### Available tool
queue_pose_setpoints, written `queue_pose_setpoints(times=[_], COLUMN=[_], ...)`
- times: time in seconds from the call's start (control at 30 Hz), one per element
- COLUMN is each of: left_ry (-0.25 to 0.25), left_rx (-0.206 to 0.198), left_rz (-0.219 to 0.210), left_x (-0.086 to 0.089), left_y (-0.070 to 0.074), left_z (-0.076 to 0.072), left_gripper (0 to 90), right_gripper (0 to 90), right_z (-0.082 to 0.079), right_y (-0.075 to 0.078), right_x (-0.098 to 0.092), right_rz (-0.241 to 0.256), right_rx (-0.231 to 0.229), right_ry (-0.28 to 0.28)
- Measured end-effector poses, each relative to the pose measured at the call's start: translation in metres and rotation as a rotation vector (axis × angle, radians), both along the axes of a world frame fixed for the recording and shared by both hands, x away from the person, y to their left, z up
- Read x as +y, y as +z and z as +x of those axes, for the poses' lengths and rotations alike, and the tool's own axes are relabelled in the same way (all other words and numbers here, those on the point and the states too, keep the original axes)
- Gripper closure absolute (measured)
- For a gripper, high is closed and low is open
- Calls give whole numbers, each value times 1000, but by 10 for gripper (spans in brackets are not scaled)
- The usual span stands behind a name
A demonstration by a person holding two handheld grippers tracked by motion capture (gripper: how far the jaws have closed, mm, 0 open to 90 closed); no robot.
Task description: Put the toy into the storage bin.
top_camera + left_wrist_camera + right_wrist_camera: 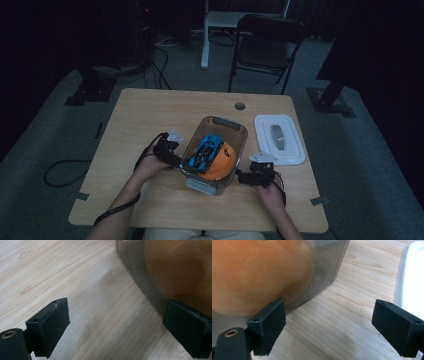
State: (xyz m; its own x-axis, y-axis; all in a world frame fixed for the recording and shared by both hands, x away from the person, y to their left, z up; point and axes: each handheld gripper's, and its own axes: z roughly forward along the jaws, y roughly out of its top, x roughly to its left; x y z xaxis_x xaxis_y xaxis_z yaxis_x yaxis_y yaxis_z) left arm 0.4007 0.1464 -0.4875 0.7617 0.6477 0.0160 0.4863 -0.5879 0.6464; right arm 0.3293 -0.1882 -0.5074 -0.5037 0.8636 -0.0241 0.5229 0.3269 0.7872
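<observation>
**Clear bin flanked by both tongs, lid waiting to the right**

The clear bin (215, 152) sits near the middle of the tabletop (140, 115), lidless, with a blue toy car (204, 151) and an orange rounded thing (222, 161) inside.

The left tongs (172, 150) rest at the bin's left wall with jaws spread wide; in the left gripper view one jaw lies close against the smoky plastic wall (140, 272), the other over bare wood.

The right tongs (250, 176) stand at the bin's near right corner, likewise spread and holding nothing.

Further right lies the white lid (279, 139), flat and apart from the bin.

It looks like the step is steadying or shifting the bin. Next would likely call for the right tongs to reach for the lid, while the left braces the wall.
</observation>
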Motion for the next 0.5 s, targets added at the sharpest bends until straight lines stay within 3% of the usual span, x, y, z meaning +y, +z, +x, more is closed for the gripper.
queue_pose_setpoints(times=[0.2,0.5], left_ry=[4,-20], left_rx=[-14,-16], left_rz=[11,-7], left_x=[-3,-11], left_y=[0,-2], left_z=[-6,-20], left_gripper=[80,80], right_gripper=[116,121], right_z=[0,2], right_y=[-1,-3], right_x=[-1,-10], right_rz=[-16,-22], right_rx=[0,7], right_ry=[-5,-30])
